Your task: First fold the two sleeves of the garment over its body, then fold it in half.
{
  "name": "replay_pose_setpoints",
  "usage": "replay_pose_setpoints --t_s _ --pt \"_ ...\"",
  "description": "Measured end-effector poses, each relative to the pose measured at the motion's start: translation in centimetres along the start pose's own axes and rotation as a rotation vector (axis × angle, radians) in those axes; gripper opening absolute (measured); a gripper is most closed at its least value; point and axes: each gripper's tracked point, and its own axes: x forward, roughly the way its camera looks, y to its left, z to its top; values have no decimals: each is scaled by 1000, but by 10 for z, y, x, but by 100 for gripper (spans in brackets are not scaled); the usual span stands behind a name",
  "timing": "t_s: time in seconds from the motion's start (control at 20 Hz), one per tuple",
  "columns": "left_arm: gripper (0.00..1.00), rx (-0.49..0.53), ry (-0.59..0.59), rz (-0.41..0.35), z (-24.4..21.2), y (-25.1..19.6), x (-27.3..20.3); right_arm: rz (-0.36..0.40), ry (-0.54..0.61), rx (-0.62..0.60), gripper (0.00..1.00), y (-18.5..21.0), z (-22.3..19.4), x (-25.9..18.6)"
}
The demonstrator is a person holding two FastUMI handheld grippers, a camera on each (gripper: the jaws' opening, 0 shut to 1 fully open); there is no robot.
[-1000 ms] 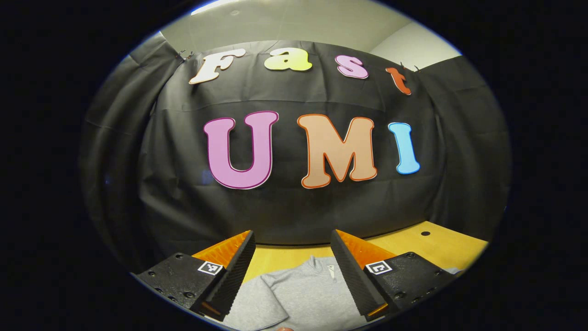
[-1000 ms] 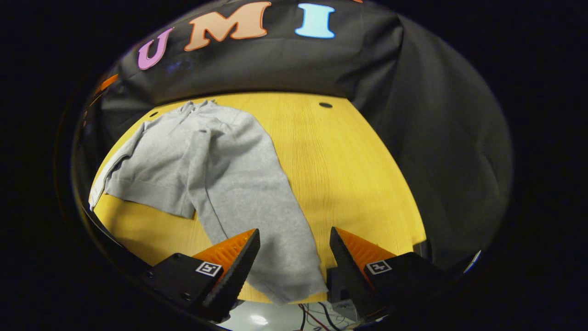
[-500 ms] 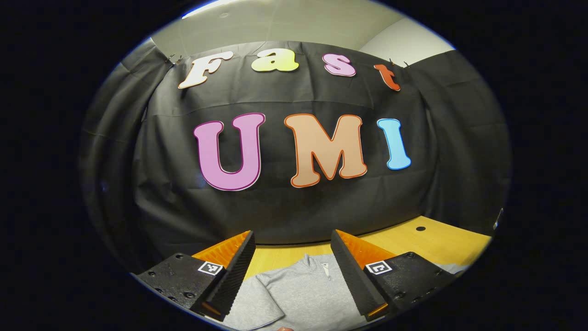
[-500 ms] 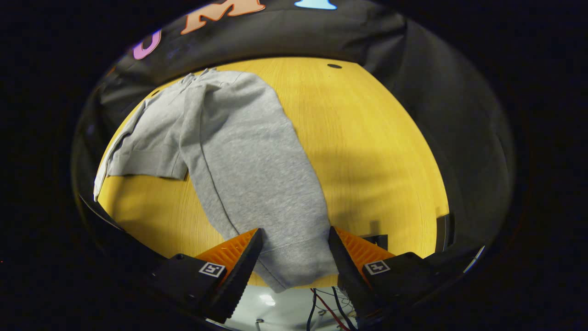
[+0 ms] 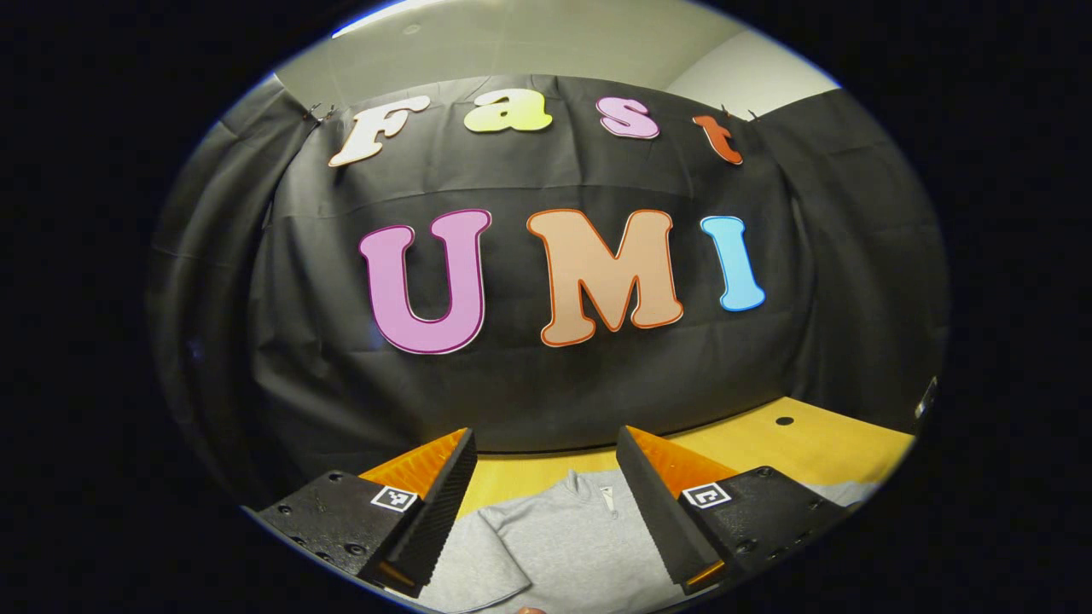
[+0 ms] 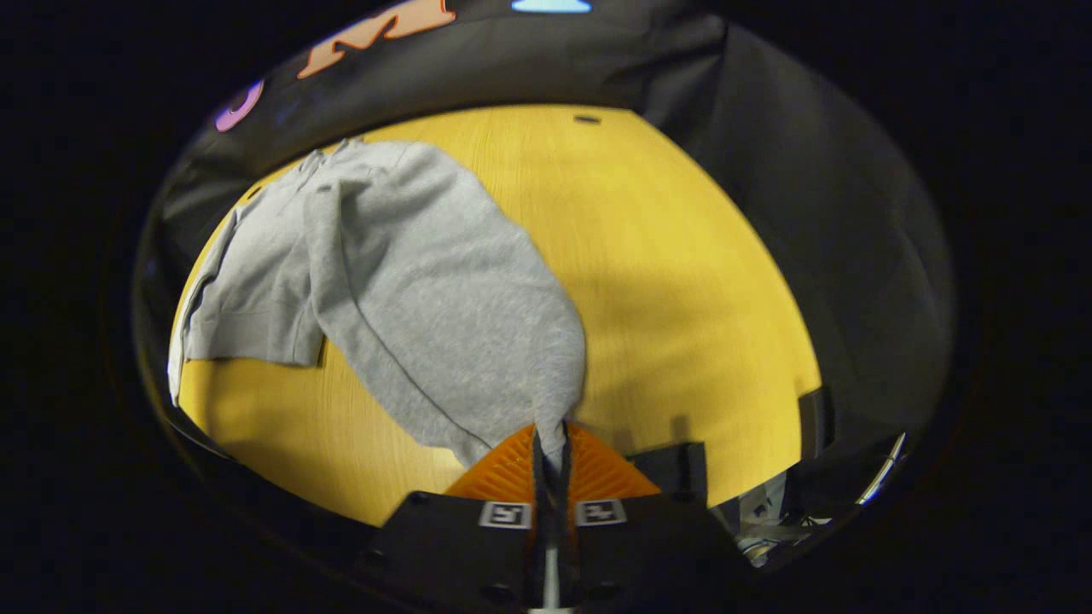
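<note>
- A grey garment (image 6: 281, 256) lies on a yellow wooden bench (image 6: 682, 256), its body flat toward the far left side, collar toward the booth's back wall.
- The right hand-held gripper (image 6: 550, 448) has its fingers closed together on the cuff end of one long sleeve (image 6: 452, 324), near the bench's front edge. Pinching the cuff gives control of the whole sleeve, likely for carrying it over the body.
- The held sleeve runs lengthwise from the shoulder near the collar down toward the gripper, bunching where it is pinched.
- The left hand-held gripper (image 5: 546, 503) hovers with fingers spread apart and nothing between them, above the collar (image 5: 589, 486). It points at the back wall.
- The garment's long axis runs from the collar at the back toward the front edge.
</note>
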Motion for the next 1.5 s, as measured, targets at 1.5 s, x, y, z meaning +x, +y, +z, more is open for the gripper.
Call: replay_pose_setpoints --t_s 1.5 --pt "96 -21 46 254 -18 124 -43 443 -365 176 2 229 266 -53"
